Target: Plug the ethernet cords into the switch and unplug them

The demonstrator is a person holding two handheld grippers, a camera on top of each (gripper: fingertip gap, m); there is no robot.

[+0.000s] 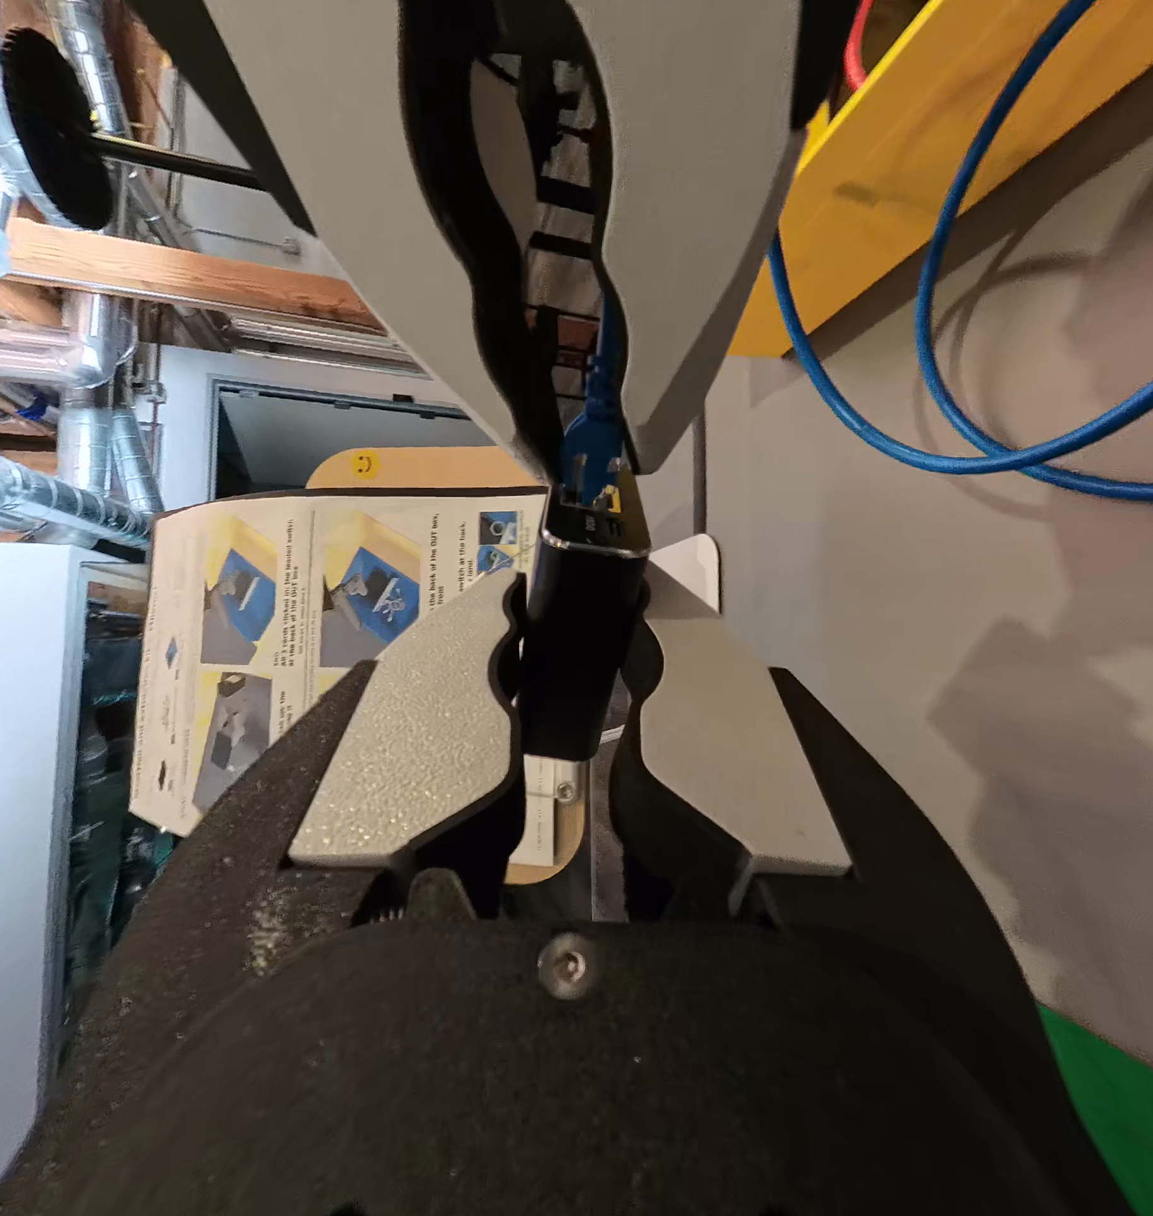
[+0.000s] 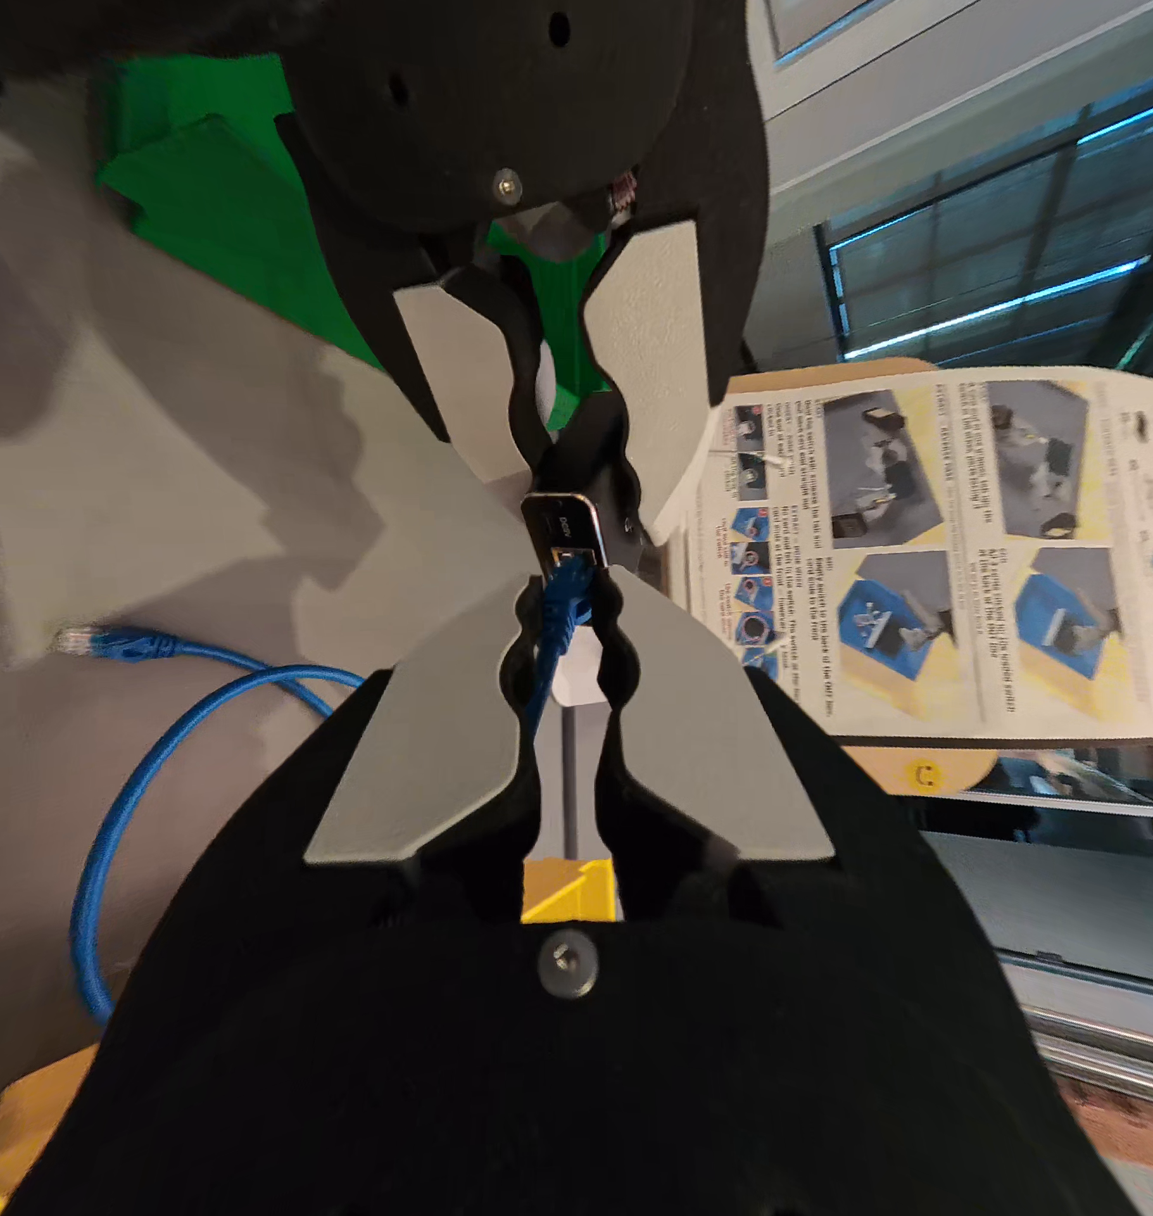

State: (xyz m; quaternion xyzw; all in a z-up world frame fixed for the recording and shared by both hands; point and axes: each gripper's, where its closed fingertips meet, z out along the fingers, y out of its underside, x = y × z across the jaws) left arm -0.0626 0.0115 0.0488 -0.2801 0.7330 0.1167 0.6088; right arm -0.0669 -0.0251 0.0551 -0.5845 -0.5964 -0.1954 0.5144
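My left gripper (image 1: pixel 580 605) is shut on a black switch (image 1: pixel 573 658) and holds it in the air, port end away from me. My right gripper (image 1: pixel 590 470) comes from above in the left wrist view and is shut on a blue ethernet plug (image 1: pixel 590 454). The plug's clear tip sits in the switch's port. In the right wrist view my right gripper (image 2: pixel 568 592) pinches the blue plug (image 2: pixel 567 585) against the port of the switch (image 2: pixel 564 526), which the left gripper (image 2: pixel 583 474) grips from beyond. The cord (image 2: pixel 133 789) trails down left to a loose second plug (image 2: pixel 73 639).
A printed instruction sheet (image 1: pixel 297 625) on a clipboard stands behind the switch; it also shows in the right wrist view (image 2: pixel 955 559). A yellow bin (image 1: pixel 922 164) with blue cord loops (image 1: pixel 955 395) lies on the grey table (image 1: pixel 955 592). A green bin (image 2: pixel 198 164) lies farther off.
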